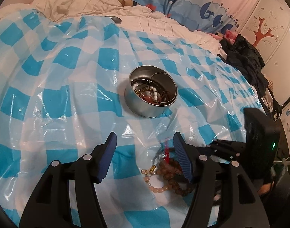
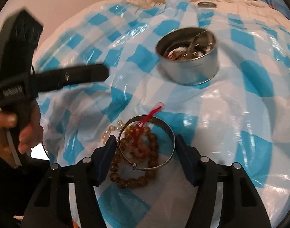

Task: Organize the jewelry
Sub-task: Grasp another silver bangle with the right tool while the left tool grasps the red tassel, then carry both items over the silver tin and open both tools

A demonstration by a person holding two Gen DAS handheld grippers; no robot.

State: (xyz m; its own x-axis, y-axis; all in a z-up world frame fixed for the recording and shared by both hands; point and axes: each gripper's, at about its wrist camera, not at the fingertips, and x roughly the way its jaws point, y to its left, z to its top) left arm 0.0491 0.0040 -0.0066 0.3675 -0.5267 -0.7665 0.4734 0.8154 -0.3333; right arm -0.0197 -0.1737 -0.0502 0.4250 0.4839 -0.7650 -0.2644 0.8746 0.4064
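Observation:
A round metal tin (image 1: 151,93) holding pearls, chains and a wire hoop sits on the blue-and-white checkered plastic sheet (image 1: 69,87); it also shows in the right wrist view (image 2: 188,57). My left gripper (image 1: 145,144) is open and empty, hovering in front of the tin. A pile of brown bead bracelets (image 1: 171,174) with a red tassel and pale pink beads lies just right of it. My right gripper (image 2: 145,144) is closed across a silver bangle (image 2: 146,142), fingers touching its two sides, above the brown beads (image 2: 137,148).
The sheet covers a rumpled white bed (image 1: 72,1). A tin lid (image 1: 114,19) lies at the sheet's far edge. Dark clothes (image 1: 247,62) are heaped at the right. My other handheld gripper and hand (image 2: 17,95) show at the left of the right wrist view.

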